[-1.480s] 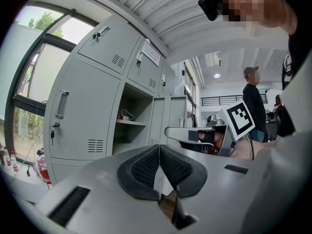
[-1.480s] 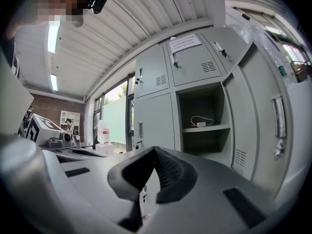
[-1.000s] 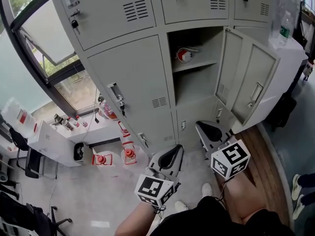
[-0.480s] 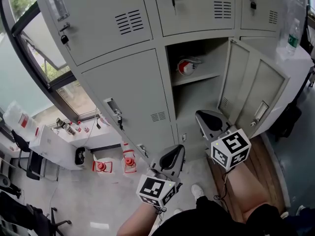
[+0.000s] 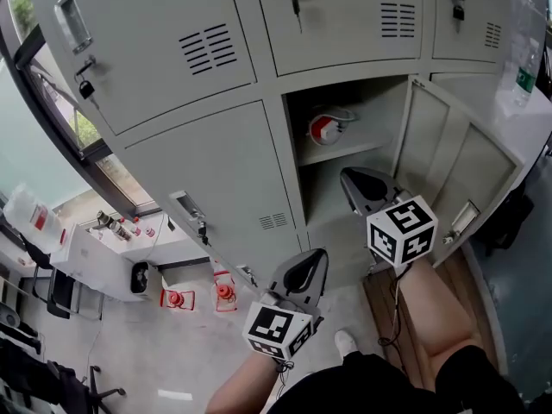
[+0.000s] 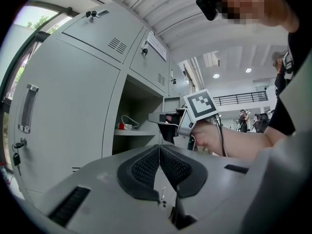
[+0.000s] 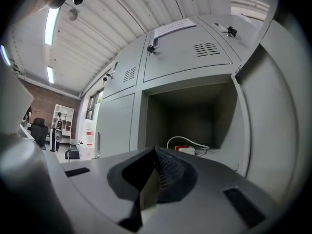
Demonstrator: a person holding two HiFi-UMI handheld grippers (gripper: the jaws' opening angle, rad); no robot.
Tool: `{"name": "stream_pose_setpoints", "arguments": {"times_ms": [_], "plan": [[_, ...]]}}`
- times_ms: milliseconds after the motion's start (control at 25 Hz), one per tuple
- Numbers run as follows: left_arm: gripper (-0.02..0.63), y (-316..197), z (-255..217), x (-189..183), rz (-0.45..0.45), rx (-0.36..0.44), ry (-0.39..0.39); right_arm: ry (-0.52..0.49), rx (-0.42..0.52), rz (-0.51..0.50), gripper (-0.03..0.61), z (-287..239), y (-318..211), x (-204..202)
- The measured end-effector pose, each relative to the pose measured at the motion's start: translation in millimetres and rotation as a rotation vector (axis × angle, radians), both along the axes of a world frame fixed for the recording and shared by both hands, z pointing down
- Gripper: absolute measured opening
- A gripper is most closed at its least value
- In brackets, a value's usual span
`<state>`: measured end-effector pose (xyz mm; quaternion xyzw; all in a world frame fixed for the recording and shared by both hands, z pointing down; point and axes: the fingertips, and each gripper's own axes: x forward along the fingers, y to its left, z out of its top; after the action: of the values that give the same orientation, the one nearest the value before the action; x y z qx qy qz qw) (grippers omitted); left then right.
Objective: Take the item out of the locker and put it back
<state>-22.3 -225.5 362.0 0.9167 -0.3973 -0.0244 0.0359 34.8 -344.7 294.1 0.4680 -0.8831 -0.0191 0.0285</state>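
While the red-and-white charger (image 5: 326, 128) is lying on the open locker's (image 5: 216, 171) shelf (image 5: 355, 150), not yet taken out, the right gripper (image 5: 360, 186) and left gripper (image 5: 302, 276) are hovering outside, jaws together on nothing.

Likely office: lockers (image 5: 216, 171), chairs (image 5: 59, 290)

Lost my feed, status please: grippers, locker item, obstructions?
Left gripper shut, empty. Right gripper shut, empty, facing the open compartment. Red-and-white item on the shelf, untouched. Door open, nothing blocking.
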Motion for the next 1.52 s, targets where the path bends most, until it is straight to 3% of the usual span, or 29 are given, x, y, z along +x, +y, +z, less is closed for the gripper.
{"name": "stream_pose_setpoints", "arguments": {"times_ms": [200,240,440,600,720,1240,1520], "plan": [[0.017,-21,0,7,0.005,-0.001,-0.004,0.035,-0.016,0.02,0.055,-2,-41,6],[0.017,-25,-1,8,0.005,0.0,-0.004,0.041,-0.022,0.02,0.1,-2,-48,7],[0.017,-43,-2,12,0.008,0.003,-0.009,0.086,-0.036,0.041,0.124,-2,-82,14],[0.017,-54,-1,13,0.011,0.0,-0.008,0.167,-0.097,0.018,0.213,6,-108,11],[0.017,-61,-1,14,0.012,-0.002,-0.006,0.217,-0.141,0.002,0.238,12,-124,8],[0.017,-82,0,21,0.026,-0.009,-0.002,0.292,-0.262,-0.04,0.321,27,-163,7],[0.017,-86,-2,28,0.04,-0.004,0.005,0.343,-0.381,-0.105,0.341,34,-166,2]]}}
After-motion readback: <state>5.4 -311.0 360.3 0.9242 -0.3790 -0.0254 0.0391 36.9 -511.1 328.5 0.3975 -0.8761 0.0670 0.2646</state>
